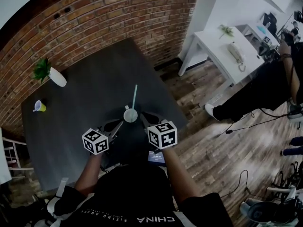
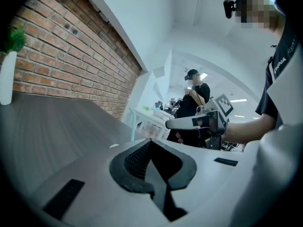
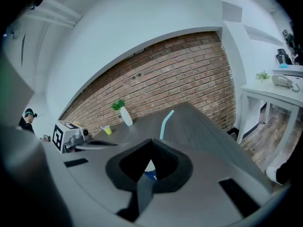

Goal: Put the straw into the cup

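A white cup (image 1: 130, 115) stands on the dark table (image 1: 85, 98), and a pale teal straw (image 1: 134, 95) rises out of it, leaning toward the far side. My left gripper (image 1: 117, 123) is just left of the cup with its jaws shut and empty. My right gripper (image 1: 146, 118) is close on the cup's right, its tips also together. In the right gripper view the straw (image 3: 165, 124) rises just beyond the closed tips, and I see nothing gripped. The left gripper view shows the straw (image 2: 131, 125) as a thin line beyond the jaws.
A white vase with a green plant (image 1: 53, 74) and a small yellow cup (image 1: 40, 107) sit at the table's far left, by the brick wall. To the right are a white desk (image 1: 222, 41) with a phone, a seated person (image 1: 265, 91) and floor cables.
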`<act>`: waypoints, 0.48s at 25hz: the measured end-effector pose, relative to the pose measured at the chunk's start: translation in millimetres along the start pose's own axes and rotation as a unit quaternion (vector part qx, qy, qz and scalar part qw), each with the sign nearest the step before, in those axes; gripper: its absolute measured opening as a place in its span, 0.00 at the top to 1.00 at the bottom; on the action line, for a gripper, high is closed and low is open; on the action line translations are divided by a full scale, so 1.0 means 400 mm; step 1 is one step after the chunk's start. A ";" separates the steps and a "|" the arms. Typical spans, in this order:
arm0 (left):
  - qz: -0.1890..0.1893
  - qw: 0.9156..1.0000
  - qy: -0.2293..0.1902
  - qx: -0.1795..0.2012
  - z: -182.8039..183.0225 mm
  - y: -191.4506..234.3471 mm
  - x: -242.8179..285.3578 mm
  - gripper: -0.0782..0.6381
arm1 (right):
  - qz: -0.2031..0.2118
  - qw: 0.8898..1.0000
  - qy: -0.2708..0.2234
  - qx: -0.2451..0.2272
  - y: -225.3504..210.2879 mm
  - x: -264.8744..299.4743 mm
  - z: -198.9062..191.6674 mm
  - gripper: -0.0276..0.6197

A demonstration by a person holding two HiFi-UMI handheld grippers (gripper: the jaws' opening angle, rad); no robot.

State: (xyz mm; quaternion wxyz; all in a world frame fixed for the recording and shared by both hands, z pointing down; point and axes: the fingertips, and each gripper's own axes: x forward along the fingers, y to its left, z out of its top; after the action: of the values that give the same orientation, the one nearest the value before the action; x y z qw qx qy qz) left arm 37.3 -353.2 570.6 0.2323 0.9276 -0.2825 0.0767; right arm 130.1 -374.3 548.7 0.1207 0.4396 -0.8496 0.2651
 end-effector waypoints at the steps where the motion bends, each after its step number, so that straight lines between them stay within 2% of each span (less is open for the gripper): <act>1: 0.001 1.000 0.000 -0.002 -0.004 -0.001 -0.002 0.89 | 0.001 1.000 0.001 -0.002 0.003 0.000 -0.004 0.95; 12: 0.004 1.000 -0.001 -0.008 -0.013 -0.001 -0.013 0.89 | 0.007 1.000 0.003 -0.007 0.020 0.005 -0.013 0.95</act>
State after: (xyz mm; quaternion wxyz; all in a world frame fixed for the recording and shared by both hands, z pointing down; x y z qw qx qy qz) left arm 33.2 -347.7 573.4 0.2387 0.9247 -0.2870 0.0743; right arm 122.3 -368.8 551.1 0.1247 0.4321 -0.8542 0.2609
